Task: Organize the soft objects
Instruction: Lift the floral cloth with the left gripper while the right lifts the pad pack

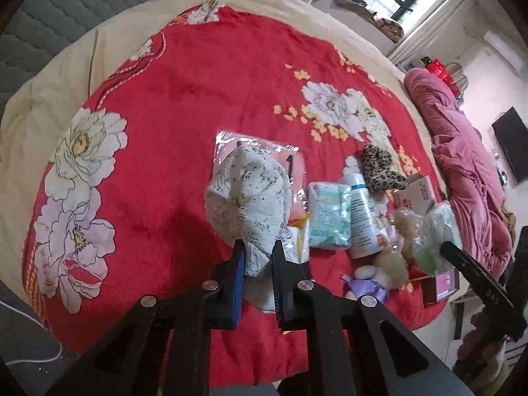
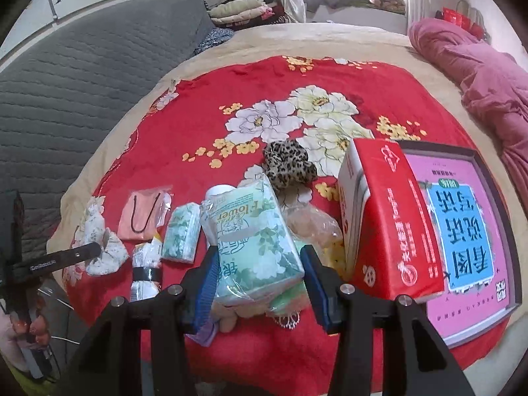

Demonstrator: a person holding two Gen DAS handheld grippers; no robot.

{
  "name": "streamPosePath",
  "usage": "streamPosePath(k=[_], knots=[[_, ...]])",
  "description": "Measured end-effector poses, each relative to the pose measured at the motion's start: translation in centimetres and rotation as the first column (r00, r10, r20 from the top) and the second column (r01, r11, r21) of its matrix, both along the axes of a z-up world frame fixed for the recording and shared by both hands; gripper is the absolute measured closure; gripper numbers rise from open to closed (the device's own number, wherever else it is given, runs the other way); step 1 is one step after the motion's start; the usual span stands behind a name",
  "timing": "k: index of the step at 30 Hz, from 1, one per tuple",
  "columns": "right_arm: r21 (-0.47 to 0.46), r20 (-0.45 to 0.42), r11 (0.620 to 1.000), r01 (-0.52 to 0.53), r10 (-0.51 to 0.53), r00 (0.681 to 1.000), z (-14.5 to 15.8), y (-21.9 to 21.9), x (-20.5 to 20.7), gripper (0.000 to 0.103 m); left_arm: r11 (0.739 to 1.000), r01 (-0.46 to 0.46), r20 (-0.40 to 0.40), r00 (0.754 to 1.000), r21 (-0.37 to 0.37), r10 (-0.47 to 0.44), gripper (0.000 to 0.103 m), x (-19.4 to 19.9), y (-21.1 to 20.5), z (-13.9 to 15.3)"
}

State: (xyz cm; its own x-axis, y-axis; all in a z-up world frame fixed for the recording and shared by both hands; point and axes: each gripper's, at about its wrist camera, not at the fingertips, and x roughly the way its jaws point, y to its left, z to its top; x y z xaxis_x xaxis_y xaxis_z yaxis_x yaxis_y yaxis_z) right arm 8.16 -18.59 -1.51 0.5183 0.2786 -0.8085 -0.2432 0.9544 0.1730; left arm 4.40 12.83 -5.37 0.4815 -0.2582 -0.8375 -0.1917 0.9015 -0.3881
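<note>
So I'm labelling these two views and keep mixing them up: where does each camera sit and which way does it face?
Left wrist: on the left gripper, facing down the bed; its jaws pinch a floral cloth.
Right wrist: on the right gripper, facing the same way; its jaws clamp a tissue pack.
Shared: leopard-print cloth, each other's gripper.

Left tongs (image 1: 259,257): angled downward, jaws clamped on cloth. Right tongs (image 2: 260,264): angled downward, jaws gripping a packet.

**Soft things in my claws**

My left claw (image 1: 259,257) pinches a crumpled white floral cloth (image 1: 246,194), bunched up above its tips. My right claw (image 2: 259,279) clamps a green-flowered tissue pack (image 2: 254,234), tilted, leaning away between the pads.
</note>
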Motion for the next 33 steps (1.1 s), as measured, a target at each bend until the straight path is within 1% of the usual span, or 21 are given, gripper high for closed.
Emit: streamPosePath(k=[3, 5, 8, 14, 17, 19, 21, 26, 27, 29, 32, 33], knots=[[-0.023, 0.017, 0.999, -0.03, 0.031, 0.999, -0.7, 0.8, 0.5, 0.053, 1.0, 0.008, 0.012, 1.0, 0.003, -0.008, 0.088, -0.2, -0.3, 0.6], [-0.025, 0.004, 0.999, -0.038, 0.038, 0.999, -1.4, 1.1, 0.7, 0.053, 1.0, 0.012, 0.017, 1.0, 0.0, -0.012, 0.088, -0.3, -0.5, 0.9], [0.006, 0.01, 0.999, -0.035, 0.035, 0.999, -1.5, 0.9, 0.5, 0.053, 1.0, 0.027, 0.02, 0.999, -0.002, -0.027, 0.088, -0.5, -0.8, 1.3], [0.019, 0.008, 0.999, -0.029, 0.029, 1.0, -1.7, 0.0, 0.9, 0.053, 0.999, 0.041, 0.023, 0.999, -0.009, -0.04, 0.088, -0.4, -1.2, 1.4], [0.013, 0.002, 0.999, -0.033, 0.033, 0.999, -2.3, 0.0, 1.4, 0.053, 0.999, 0.045, 0.02, 0.999, -0.014, -0.045, 0.088, -0.2, -1.4, 1.3], [-0.022, 0.002, 0.999, -0.033, 0.033, 0.999, -2.7, 0.3, 1.8, 0.053, 0.998, 0.054, 0.019, 0.998, -0.013, -0.054, 0.088, -0.1, -1.6, 1.4], [-0.021, 0.015, 0.999, -0.026, 0.027, 1.0, -2.7, 0.3, 2.0, 0.053, 0.998, 0.057, 0.02, 0.998, -0.014, -0.057, 0.088, 0.0, -1.8, 1.5], [0.025, 0.047, 1.0, -0.006, 0.004, 0.999, -2.0, -0.7, 2.3, 0.053, 0.997, 0.069, 0.026, 0.997, -0.02, -0.068, 0.088, 0.5, -2.2, 1.9], [0.03, 0.038, 1.0, -0.007, 0.006, 0.999, -2.0, -0.9, 2.5, 0.053, 0.997, 0.072, 0.026, 0.997, -0.022, -0.071, 0.088, 0.6, -2.4, 1.9], [-0.001, 0.01, 1.0, -0.007, 0.007, 1.0, -2.6, -0.8, 2.8, 0.053, 0.997, 0.075, 0.025, 0.997, -0.026, -0.074, 0.088, 0.7, -2.6, 1.8], [-0.059, 0.018, 0.998, -0.02, 0.021, 1.0, -3.5, -0.3, 2.6, 0.053, 0.996, 0.082, 0.022, 0.996, -0.031, -0.081, 0.088, 0.7, -3.0, 1.7], [-0.062, 0.025, 0.998, -0.022, 0.024, 0.999, -3.6, -0.1, 2.6, 0.053, 0.996, 0.085, 0.02, 0.996, -0.029, -0.085, 0.088, 0.7, -3.2, 1.7]])
